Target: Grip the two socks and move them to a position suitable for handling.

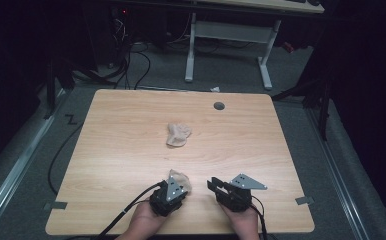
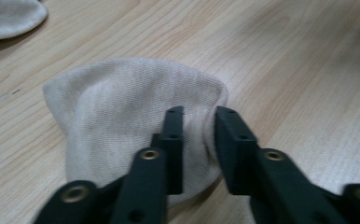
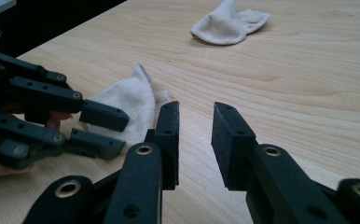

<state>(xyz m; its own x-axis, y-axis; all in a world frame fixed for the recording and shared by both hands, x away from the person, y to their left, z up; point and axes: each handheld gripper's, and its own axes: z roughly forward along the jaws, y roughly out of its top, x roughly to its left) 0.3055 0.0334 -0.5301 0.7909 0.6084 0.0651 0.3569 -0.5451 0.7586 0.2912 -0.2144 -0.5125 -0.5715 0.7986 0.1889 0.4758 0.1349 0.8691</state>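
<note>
The step in hand looks like a pick-up of the near sock, the small beige one lying flat on the bench at the person's edge. In the left gripper view the left gripper has its jaws set over the sock's right-hand edge, one pad lying on the cloth and the other at its hem, with a narrow gap between them. A ridge of fabric seems to sit in that gap, but I cannot tell for certain whether the pads press on it or only bracket it.

The right gripper hovers just beside, its jaws apart with nothing between them but bare wood. From its own view the near sock lies ahead and to the left of those jaws, next to the other tool's tips, and the far sock sits well beyond them, toward the middle of the bench. In the high view the two hands are side by side at the near edge, the near sock peeking out just ahead of the left one.

As I judge it, the next move calls for the left jaws to close fully on the hem before any lift, and for the right jaws to reach the opposite edge if the sock is to be spread or paired with the far one.
</note>
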